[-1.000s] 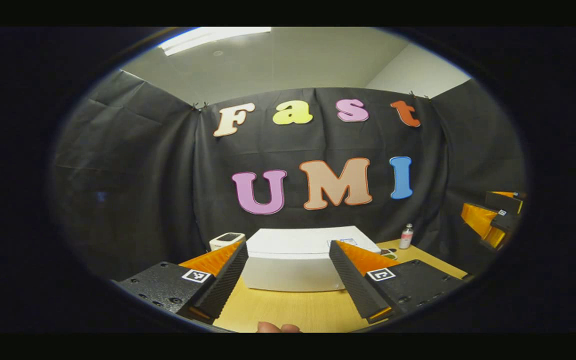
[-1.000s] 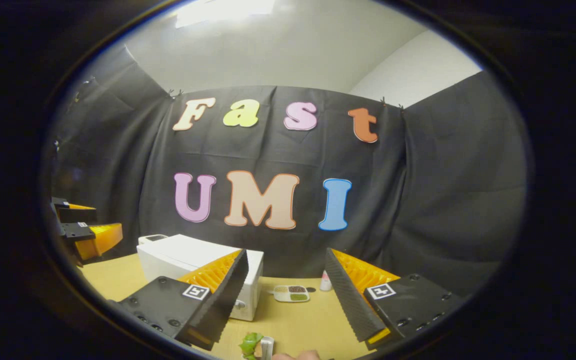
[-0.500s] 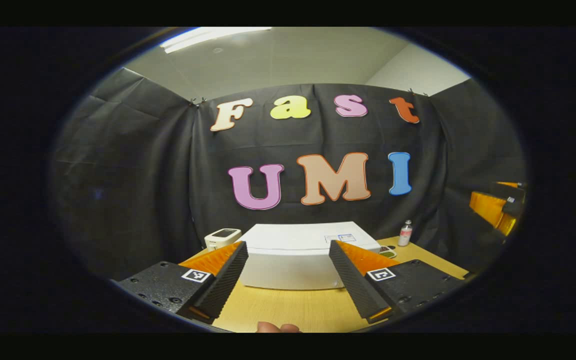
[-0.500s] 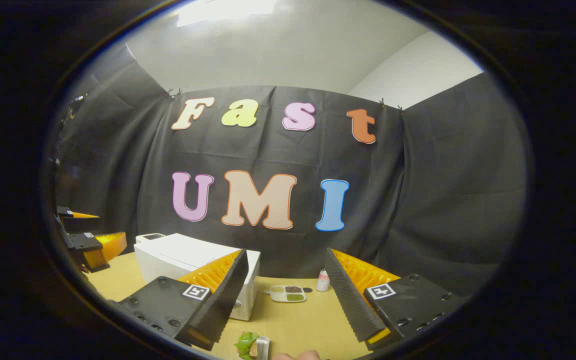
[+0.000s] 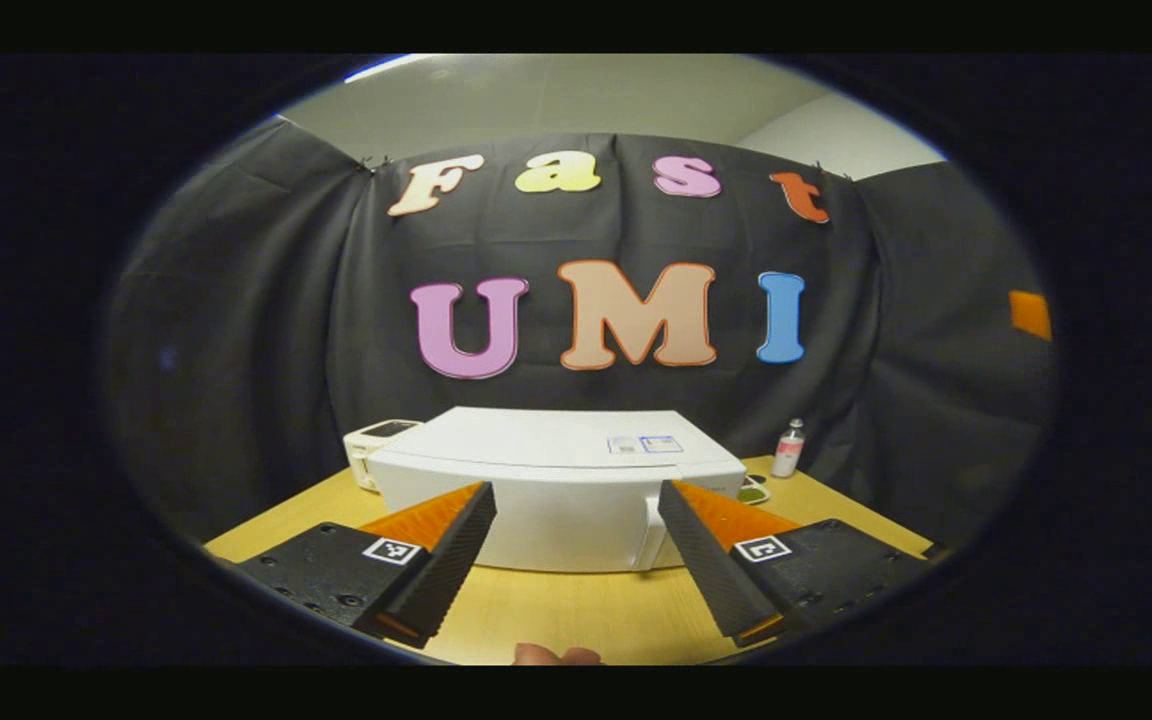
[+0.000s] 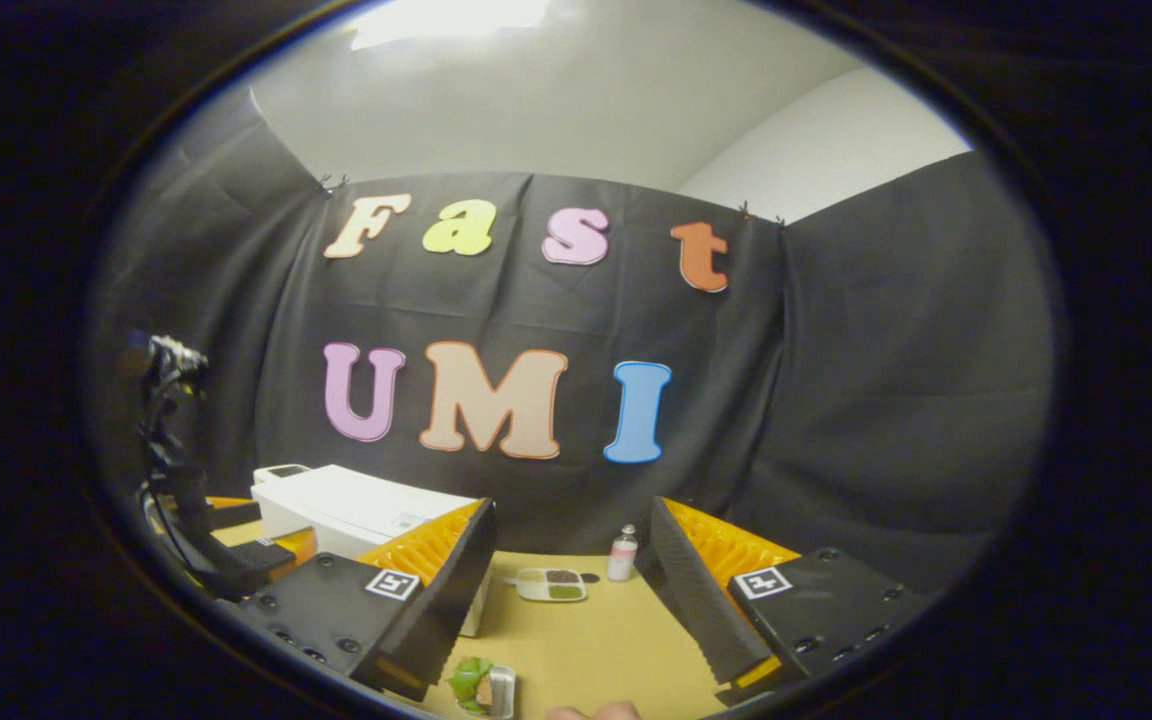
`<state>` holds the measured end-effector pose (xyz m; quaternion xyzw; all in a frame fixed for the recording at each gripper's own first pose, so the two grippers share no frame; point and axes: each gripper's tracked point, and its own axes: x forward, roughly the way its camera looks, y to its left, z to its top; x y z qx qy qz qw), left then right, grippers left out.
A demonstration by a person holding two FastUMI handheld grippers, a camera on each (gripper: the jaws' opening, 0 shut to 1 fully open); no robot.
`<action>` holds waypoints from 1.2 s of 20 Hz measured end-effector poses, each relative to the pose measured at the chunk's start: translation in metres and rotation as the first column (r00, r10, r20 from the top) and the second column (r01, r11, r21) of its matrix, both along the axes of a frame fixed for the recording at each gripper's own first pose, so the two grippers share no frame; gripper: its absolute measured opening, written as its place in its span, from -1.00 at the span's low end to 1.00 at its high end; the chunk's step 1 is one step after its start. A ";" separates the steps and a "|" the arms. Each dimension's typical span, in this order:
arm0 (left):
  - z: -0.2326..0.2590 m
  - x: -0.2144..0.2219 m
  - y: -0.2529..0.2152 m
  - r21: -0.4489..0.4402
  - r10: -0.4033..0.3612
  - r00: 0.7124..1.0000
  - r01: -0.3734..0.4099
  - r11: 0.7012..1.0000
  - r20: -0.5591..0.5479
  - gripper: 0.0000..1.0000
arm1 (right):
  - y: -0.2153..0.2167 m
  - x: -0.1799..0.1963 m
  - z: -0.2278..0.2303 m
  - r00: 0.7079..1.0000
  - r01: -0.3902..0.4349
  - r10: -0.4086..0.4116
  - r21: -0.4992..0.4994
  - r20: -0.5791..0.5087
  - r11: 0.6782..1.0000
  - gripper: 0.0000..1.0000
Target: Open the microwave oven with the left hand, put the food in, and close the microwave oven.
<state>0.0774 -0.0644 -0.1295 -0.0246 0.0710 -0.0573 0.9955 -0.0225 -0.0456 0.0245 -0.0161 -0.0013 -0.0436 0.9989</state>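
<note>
A light wooden table (image 5: 576,615) spans the lower part of both views. In the left gripper view a white microwave oven (image 5: 556,490) stands at lower centre, a small white device (image 5: 376,445) at its left rear corner, a small bottle (image 5: 788,448) at right near the back edge. In the right gripper view a divided tray (image 6: 550,585) lies at lower centre just left of the bottle, and a small container of food with green leaves (image 6: 481,688) sits at the bottom edge

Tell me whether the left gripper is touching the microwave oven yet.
Apart. In the left gripper view, the left gripper is open, and bare table shows between its fingertips and the microwave oven, whose door is shut.
</note>
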 end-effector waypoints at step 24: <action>-0.166 0.090 -0.091 0.079 -0.115 0.967 0.136 0.987 -0.229 0.23 | -0.070 -0.053 -0.013 0.962 0.240 -0.241 -0.022 -0.127 0.970 0.93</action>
